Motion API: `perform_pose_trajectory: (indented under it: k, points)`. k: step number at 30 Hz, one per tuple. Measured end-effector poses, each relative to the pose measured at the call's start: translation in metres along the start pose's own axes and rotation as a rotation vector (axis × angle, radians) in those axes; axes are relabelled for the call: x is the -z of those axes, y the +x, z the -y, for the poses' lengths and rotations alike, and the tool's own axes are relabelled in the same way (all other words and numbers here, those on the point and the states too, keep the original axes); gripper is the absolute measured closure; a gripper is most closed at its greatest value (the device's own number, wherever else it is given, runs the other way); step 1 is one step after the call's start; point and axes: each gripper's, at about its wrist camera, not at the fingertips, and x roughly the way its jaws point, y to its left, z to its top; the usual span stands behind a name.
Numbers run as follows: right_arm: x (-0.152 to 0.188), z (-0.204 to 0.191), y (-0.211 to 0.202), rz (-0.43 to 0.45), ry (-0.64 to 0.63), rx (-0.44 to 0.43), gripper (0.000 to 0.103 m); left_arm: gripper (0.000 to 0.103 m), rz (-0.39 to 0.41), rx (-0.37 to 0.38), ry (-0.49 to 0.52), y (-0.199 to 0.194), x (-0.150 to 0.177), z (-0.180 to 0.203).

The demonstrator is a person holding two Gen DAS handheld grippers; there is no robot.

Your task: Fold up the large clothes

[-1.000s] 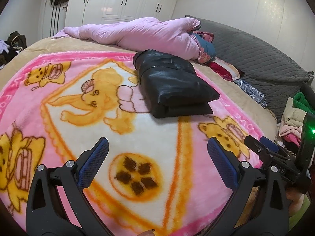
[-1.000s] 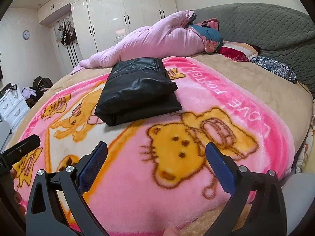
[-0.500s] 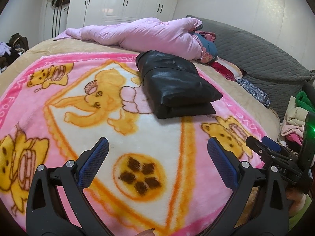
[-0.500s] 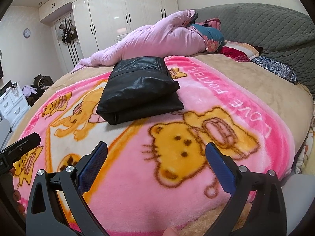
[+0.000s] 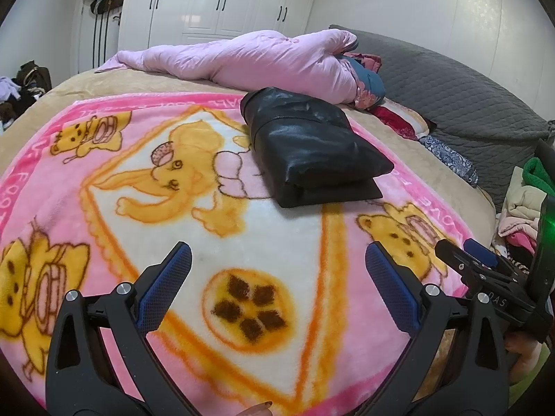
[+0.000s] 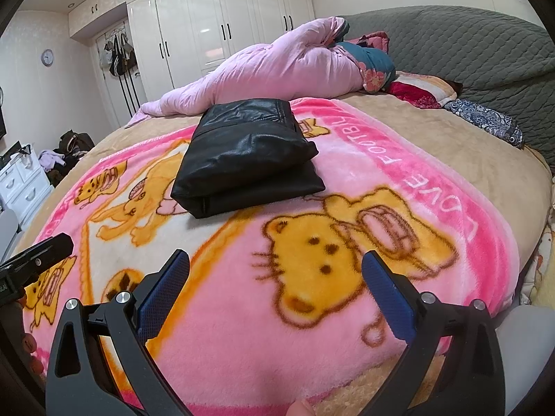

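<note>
A black leather garment [image 5: 308,149] lies folded in a thick rectangle on the pink cartoon blanket [image 5: 138,187], toward the far side of the bed. It also shows in the right wrist view [image 6: 246,156]. My left gripper [image 5: 277,277] is open and empty, low over the near part of the blanket, well short of the garment. My right gripper [image 6: 275,277] is open and empty over the blanket's near right corner [image 6: 381,242]. The right gripper's body shows at the right edge of the left wrist view [image 5: 485,277].
A rolled pink quilt [image 5: 249,59] lies across the far side of the bed. A grey padded headboard [image 6: 468,45] and small pillows [image 6: 423,93] are at right. White wardrobes [image 6: 215,34] stand behind. A clothes pile [image 5: 523,208] sits at the bed's right side.
Both grippers have pulled back slightly from the folded garment and risen a little. The garment has not moved. Both stay open.
</note>
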Motion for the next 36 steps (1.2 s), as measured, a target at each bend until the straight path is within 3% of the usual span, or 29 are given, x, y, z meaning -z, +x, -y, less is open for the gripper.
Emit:
perform_pose_trajectory:
  k: [36]
  points:
    - [0.0006, -0.0018, -0.0021, -0.008, -0.021, 0.004, 0.004, 0.009, -0.038, -0.024, 0.023, 0.0019, 0.0081, -0.0074]
